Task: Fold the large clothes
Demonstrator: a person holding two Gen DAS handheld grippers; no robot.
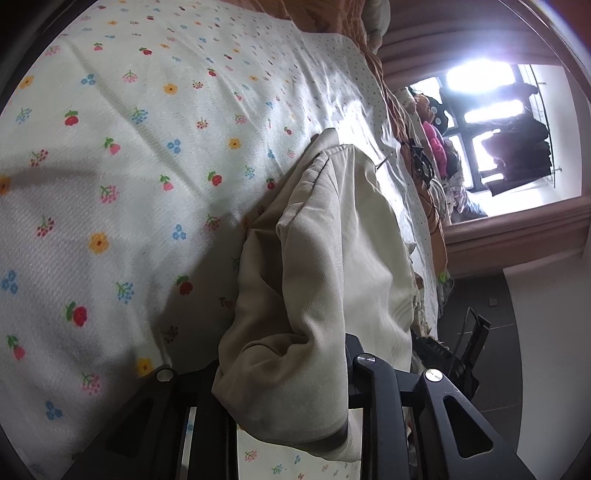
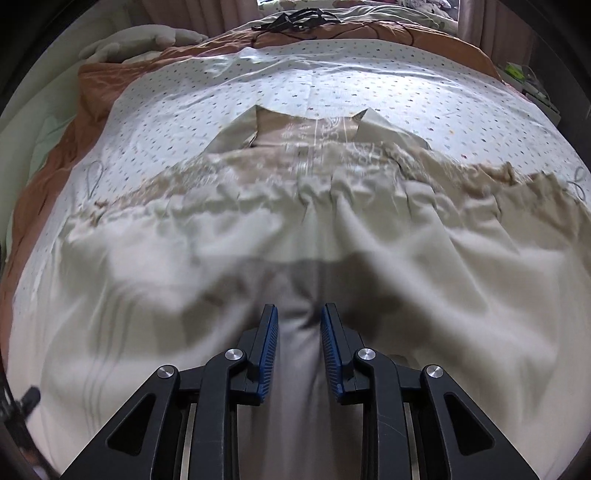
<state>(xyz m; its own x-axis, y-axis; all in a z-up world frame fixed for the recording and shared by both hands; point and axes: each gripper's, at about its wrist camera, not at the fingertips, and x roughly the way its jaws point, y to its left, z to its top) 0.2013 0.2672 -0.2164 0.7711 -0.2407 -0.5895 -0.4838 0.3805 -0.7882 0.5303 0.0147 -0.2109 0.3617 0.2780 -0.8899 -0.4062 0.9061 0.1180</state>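
Here cream garment (image 2: 369, 229) bunched between both grippers' jaws, over floral sheet (image 1: 110, 155).

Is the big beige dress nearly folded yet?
Not nearly. Done: the beige dress lies spread on the flowered sheet. In hand: the left gripper grips a bunched fold, and the right gripper has a ridge of cloth between its jaws. Left: every neat fold; it looks wrinkled.

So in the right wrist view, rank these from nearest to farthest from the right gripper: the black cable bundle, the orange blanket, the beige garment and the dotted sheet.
1. Beige garment, a fold between the right gripper fingers.
2. Dotted sheet, beyond the garment's collar.
3. Orange blanket, past the sheet's far edge.
4. Black cable bundle, on the blanket at the top.
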